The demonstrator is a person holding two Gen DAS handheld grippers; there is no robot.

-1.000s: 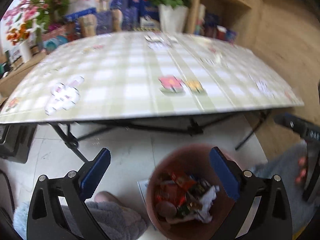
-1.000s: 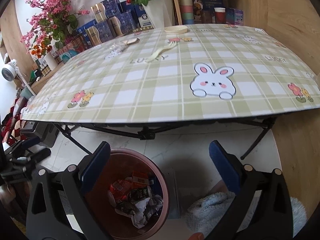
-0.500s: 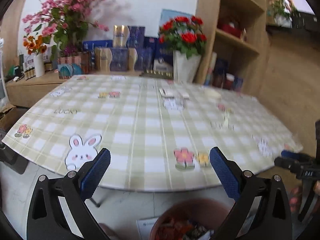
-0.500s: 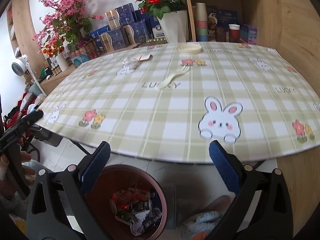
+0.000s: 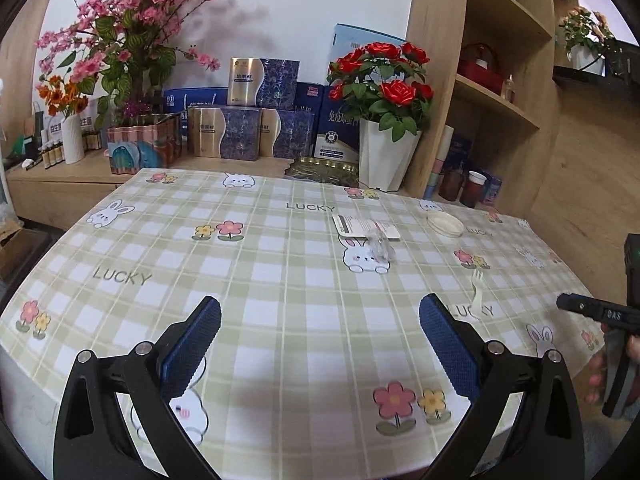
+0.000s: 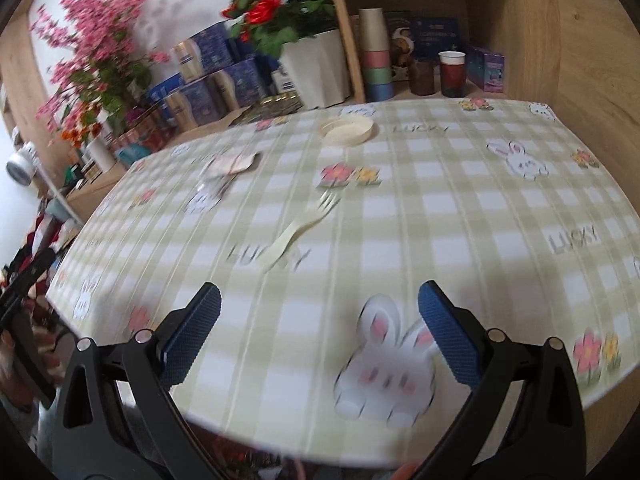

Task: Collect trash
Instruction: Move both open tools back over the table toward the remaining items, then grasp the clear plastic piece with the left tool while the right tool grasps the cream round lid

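Above the checked surface [image 5: 280, 280], both the left gripper [image 5: 320, 344] and right gripper [image 6: 320, 332] hover wide open and empty, apparently ready to gather the far plastic fork [image 6: 300, 228].

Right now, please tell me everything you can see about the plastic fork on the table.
The plastic fork is pale cream, one piece, and looks like thin disposable plastic. It lies flat on the checked tablecloth, its handle across a printed word LUCKY, its tines pointing toward the far side of the table near a printed flower. Nothing else touches it; neither gripper holds it. The right wrist view is blurred, so its finer details cannot be told.
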